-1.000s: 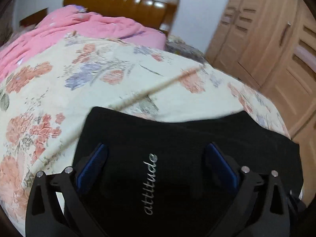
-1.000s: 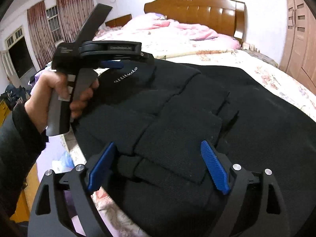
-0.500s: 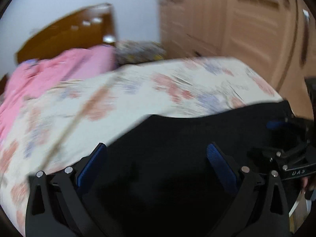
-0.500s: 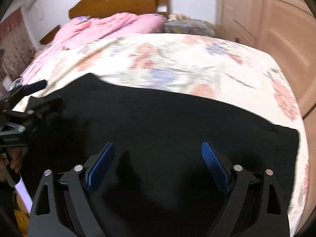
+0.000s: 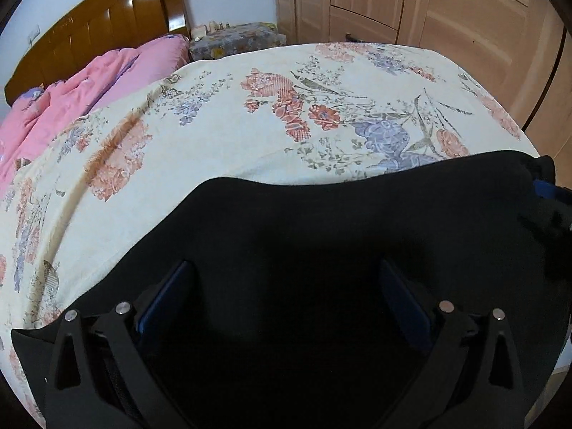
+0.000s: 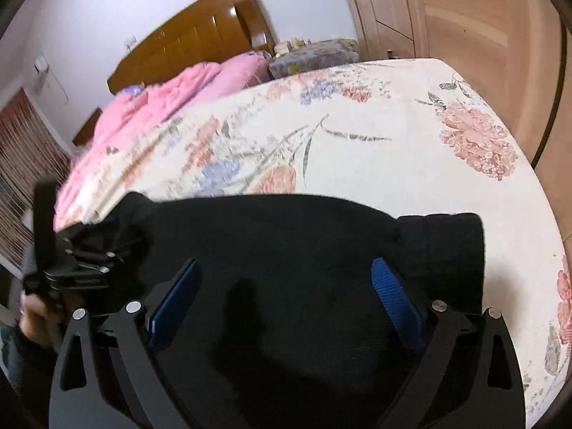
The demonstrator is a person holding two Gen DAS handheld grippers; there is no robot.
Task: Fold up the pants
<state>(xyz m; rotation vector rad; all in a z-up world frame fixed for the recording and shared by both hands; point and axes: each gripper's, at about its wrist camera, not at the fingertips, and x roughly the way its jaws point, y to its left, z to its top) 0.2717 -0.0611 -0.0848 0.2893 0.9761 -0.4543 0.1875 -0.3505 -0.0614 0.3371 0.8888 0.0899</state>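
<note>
1. Behind the bed, we saw a brown wooden headboard (image 5: 89, 32), a pale wooden wardrobe (image 5: 447, 18) and a white wall.
2. We noted a cream floral sheet (image 5: 250, 136) covering the bed, with a pink quilt (image 5: 71, 96) bunched near the headboard.
3. We found the black pants (image 6: 304, 250) lying flat across the near part of the sheet, one end reaching toward the bed's right edge.
4. Our left gripper (image 5: 286, 296) hovered over the dark cloth with its blue-padded fingers spread wide and nothing between them.
5. Our right gripper (image 6: 286, 293) was likewise spread wide above the pants, gripping nothing.
6. In the right wrist view, we saw the left gripper at the pants' left end; contact could not be judged.
</note>
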